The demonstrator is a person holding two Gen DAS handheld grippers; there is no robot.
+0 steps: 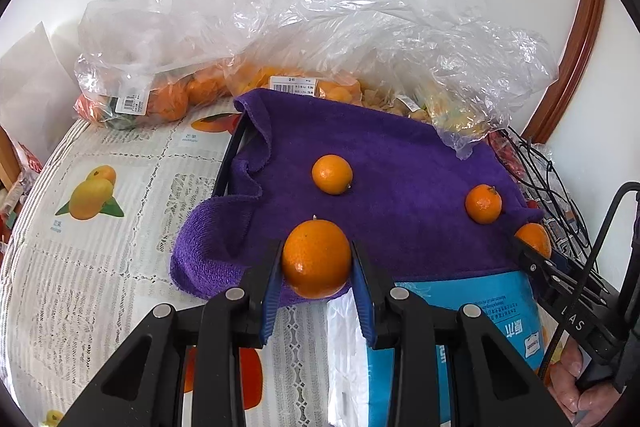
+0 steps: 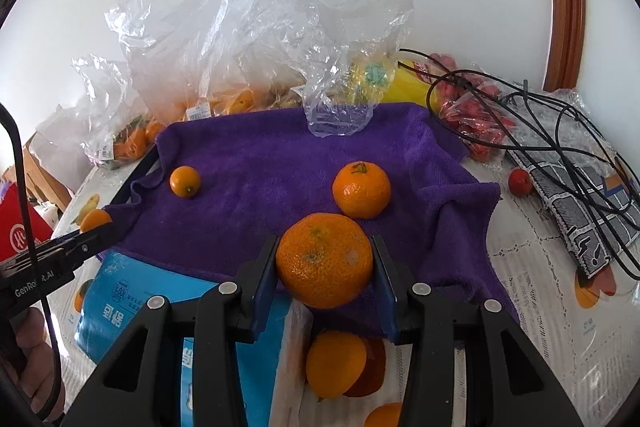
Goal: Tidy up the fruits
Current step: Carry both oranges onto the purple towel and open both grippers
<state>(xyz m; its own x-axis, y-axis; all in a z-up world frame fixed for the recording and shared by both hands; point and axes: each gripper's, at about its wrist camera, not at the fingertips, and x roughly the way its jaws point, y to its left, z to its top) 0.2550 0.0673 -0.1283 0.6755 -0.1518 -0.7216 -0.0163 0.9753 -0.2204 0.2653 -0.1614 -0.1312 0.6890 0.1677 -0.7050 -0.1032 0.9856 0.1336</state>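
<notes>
Holding an orange each: your left tongs (image 1: 316, 259) pinch a small orange (image 1: 316, 257), right tongs (image 2: 324, 261) a bigger mandarin (image 2: 324, 259), both over the purple towel (image 1: 400, 167). Round, light, soft-skinned; grip across the middle, gently.

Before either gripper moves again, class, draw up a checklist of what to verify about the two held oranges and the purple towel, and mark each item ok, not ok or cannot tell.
1. Left gripper clamped on the smooth orange: ok.
2. Right gripper clamped on the dimpled orange: ok.
3. Purple towel has bare space for more fruit: ok.
4. Loose oranges on the towel, such as the far one, clear of both grippers: ok.
5. Held oranges already resting on the towel: cannot tell.
6. Black cables clear of the right gripper: ok.
</notes>
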